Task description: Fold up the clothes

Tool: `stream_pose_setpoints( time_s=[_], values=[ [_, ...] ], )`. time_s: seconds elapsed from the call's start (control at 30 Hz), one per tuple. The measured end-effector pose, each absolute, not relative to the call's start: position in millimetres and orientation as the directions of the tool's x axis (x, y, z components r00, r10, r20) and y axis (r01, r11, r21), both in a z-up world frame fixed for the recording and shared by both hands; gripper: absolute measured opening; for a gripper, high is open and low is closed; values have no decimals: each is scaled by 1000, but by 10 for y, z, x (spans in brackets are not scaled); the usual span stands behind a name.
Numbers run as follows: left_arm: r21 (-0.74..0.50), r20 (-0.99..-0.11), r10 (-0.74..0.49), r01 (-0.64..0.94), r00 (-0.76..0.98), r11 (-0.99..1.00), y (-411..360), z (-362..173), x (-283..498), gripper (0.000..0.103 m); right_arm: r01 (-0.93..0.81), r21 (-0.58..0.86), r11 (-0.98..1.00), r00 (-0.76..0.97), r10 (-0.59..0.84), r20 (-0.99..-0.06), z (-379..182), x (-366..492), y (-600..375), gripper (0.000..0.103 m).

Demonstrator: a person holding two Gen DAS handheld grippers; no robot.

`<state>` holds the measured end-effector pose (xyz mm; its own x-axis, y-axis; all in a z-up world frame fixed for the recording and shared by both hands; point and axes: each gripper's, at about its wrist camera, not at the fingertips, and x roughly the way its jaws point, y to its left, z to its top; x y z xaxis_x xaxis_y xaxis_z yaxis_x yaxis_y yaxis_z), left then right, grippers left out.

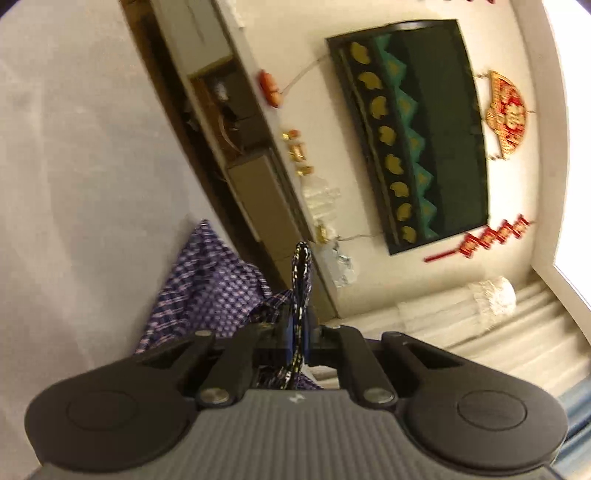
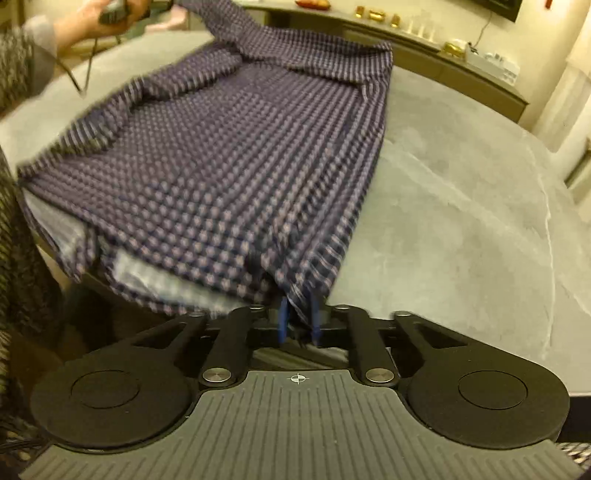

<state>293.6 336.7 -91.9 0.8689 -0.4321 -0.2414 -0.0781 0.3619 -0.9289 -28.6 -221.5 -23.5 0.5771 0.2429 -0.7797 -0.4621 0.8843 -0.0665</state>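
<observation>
A dark blue checked shirt [image 2: 229, 147] lies spread on a grey table [image 2: 461, 206]. My right gripper [image 2: 298, 314] is shut on the shirt's near hem corner at the table's front edge. My left gripper [image 1: 301, 314] is shut on a fold of the same shirt [image 1: 207, 280], which sticks up between its fingers and hangs to the left. The left gripper is lifted and rolled sideways. In the right wrist view the hand with the left gripper [image 2: 114, 11] holds the shirt's far end at the top left, above the table.
A low sideboard [image 2: 424, 48] with gold ornaments stands beyond the table. A dark wall screen [image 1: 417, 125] and red hangings are on the wall. White curtains [image 1: 480, 317] are to the right. The person's patterned sleeve [image 2: 18, 59] is at the left.
</observation>
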Motion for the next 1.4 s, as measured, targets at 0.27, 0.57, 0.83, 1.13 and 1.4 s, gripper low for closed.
stream_pose_setpoints(
  time_s=[0.27,0.57,0.83,1.13,1.4],
  values=[
    [-918,-258,-497,-50,828,393,2973,-807,2842,5,-524,119,843,631,479,-610,647,791,-2353,44],
    [-880,-259,-488,4,834,475,2769,-578,2772,5,-472,-38,881,669,330,-667,94,3517,-1503,28],
    [-859,-272,-403,-32,874,510,3003,-492,2709,5,-314,44,948,625,241,-742,-718,5226,-1284,7],
    [-863,-303,-412,-64,859,501,3064,-565,2775,5,-300,195,934,658,351,-666,-400,4965,-1444,24],
    [-874,-275,-429,-38,861,484,3022,-555,2786,5,-417,243,876,549,456,-700,-403,3033,-1906,24]
  ],
)
